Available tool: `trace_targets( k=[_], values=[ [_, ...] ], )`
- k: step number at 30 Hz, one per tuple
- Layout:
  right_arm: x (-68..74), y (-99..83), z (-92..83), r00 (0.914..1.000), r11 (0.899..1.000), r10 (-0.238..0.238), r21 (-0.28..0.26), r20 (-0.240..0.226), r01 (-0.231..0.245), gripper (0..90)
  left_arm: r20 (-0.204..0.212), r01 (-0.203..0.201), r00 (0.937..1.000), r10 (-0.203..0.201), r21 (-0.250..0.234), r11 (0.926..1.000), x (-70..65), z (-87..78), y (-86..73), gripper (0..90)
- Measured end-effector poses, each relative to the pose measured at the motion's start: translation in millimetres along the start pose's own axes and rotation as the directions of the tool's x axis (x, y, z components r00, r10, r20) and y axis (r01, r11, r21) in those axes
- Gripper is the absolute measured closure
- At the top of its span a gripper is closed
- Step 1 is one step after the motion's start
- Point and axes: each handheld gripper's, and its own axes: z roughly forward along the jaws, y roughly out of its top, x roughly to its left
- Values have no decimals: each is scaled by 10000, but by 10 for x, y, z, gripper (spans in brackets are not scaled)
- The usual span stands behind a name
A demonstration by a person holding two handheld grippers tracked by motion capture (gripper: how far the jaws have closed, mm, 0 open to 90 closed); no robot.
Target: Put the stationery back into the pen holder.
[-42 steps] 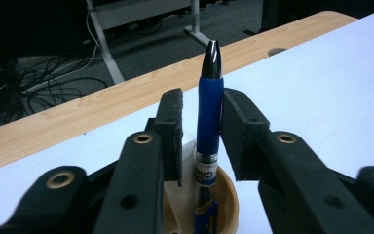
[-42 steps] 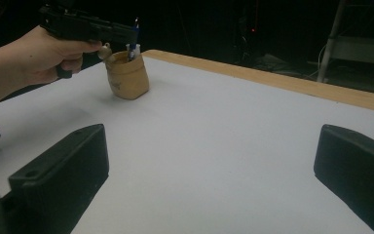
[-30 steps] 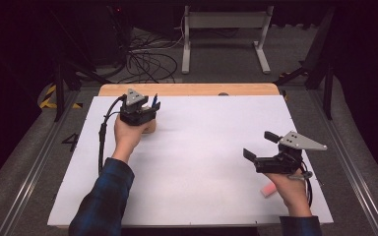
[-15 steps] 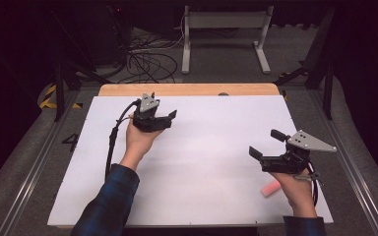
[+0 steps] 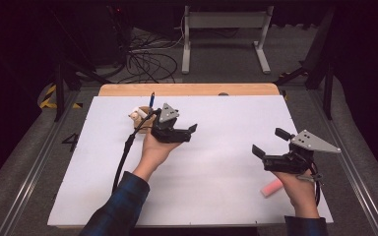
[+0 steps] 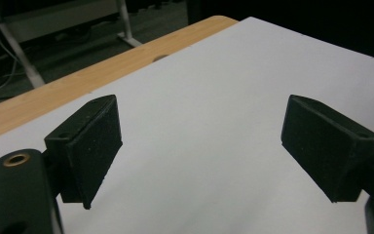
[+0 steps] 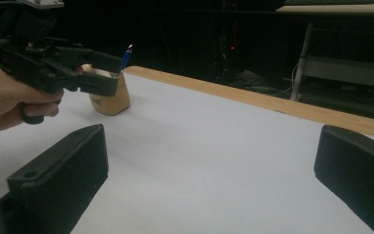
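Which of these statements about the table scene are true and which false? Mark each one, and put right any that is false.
1. The left gripper has its jaws apart with nothing between them. True: they have just been opening, and the left gripper view shows only the white table between the pads.
2. The blue pen lies flat on the table. False: it stands upright in the tan holder.
3. The pink object lies near the right hand. True.
4. The right gripper is clamped on the pink object. False: its jaws are open and empty, and the pink object lies on the table.
5. The tan holder stands by the table's near edge. False: it stands toward the far edge.
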Motion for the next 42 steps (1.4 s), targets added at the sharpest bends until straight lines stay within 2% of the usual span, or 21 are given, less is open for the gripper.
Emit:
trace_targets(
  k=[3,8,13,17,25,28,32,35,40,42],
  values=[
    [-16,3,-19,9999,10000,-80,-36,100,80,0,221,-44,9997,43,41,10000,-124,57,-2,144],
    [-57,11,-58,9998,9999,90,-110,198,-88,0,678,-451,9968,428,321,9985,-341,150,-12,134],
    [-92,4,-69,9996,9999,-89,-118,259,92,0,1055,-572,9931,521,453,9973,-577,246,-18,128],
    [-133,-9,-74,9996,9996,-268,-130,73,269,0,1378,-522,9895,443,544,9972,-778,355,-20,125],
    [-248,-43,-145,9999,9994,127,-309,-82,-129,1,2067,-803,9765,619,819,9934,-1166,596,-56,130],
    [-275,-58,-160,9999,9994,108,-323,-60,-110,3,2388,-816,9693,587,871,9928,-1291,657,-70,134],
    [-274,-51,-170,10000,9991,-7,-416,-27,6,4,2565,-962,9642,679,992,9904,-1432,737,-85,149],
    [-271,-40,-186,10000,9988,-11,-491,-6,10,6,2695,-900,9612,582,1073,9901,-1535,773,-83,155],
    [-292,-30,-218,9995,9976,226,-652,218,-212,7,3126,-1066,9477,639,1214,9869,-1758,844,-80,168],
    [-294,-20,-233,9993,9975,267,-665,276,-248,8,3194,-1151,9452,678,1316,9846,-1849,874,-79,171]
  ],
)
